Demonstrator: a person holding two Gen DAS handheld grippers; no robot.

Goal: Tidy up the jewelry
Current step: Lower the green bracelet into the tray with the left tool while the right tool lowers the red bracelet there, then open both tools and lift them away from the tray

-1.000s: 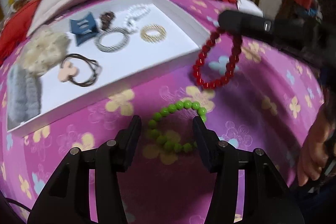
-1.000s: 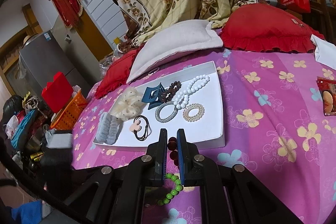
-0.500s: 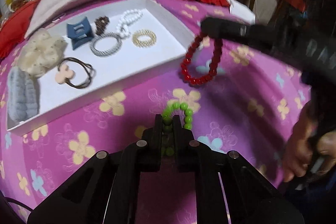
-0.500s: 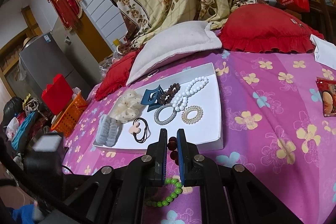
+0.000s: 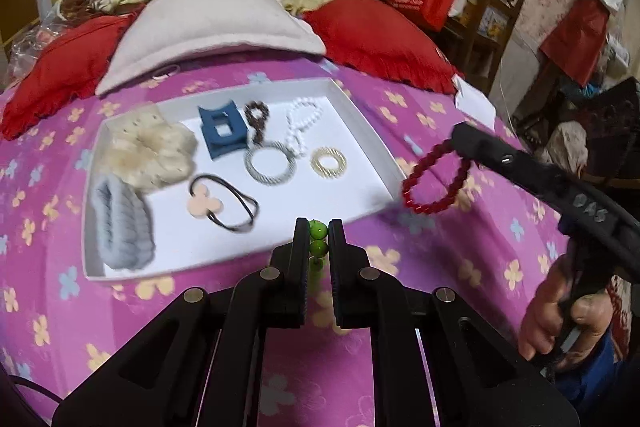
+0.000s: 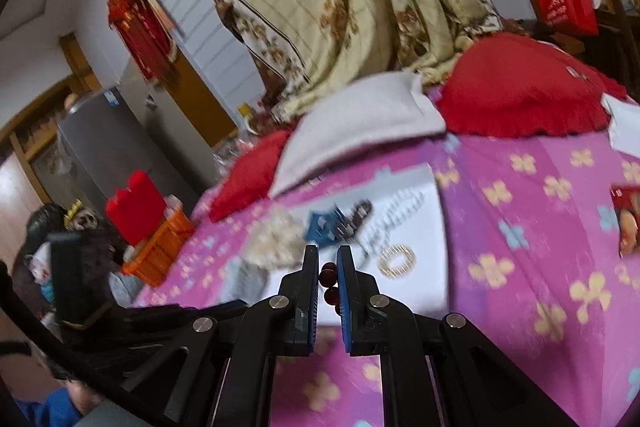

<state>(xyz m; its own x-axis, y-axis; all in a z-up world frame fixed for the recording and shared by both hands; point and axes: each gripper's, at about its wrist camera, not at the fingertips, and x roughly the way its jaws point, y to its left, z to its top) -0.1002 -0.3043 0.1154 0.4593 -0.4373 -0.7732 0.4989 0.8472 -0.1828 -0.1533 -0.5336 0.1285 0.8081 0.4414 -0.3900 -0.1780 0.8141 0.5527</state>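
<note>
Covering the bed, a purple floral sheet (image 5: 440, 259) lies under fingers clenched on green beads (image 5: 318, 239) and red beads (image 6: 329, 281).

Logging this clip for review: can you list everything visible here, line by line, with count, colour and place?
white tray: 1, white, on the floral bedspread
scrunchies: 2, cream and grey, tray's left side
hair claw: 1, blue, tray's far middle
bead bracelets in tray: 2, white and brown, far side
coil rings: 2, silver and gold, tray's middle
flower hair tie: 1, beige and dark, tray's near side
cushions: 2, red, beside a white pillow
green bead bracelet: 1, in left gripper, jaws shut
red bead bracelet: 1, hanging from right gripper, jaws shut
</note>
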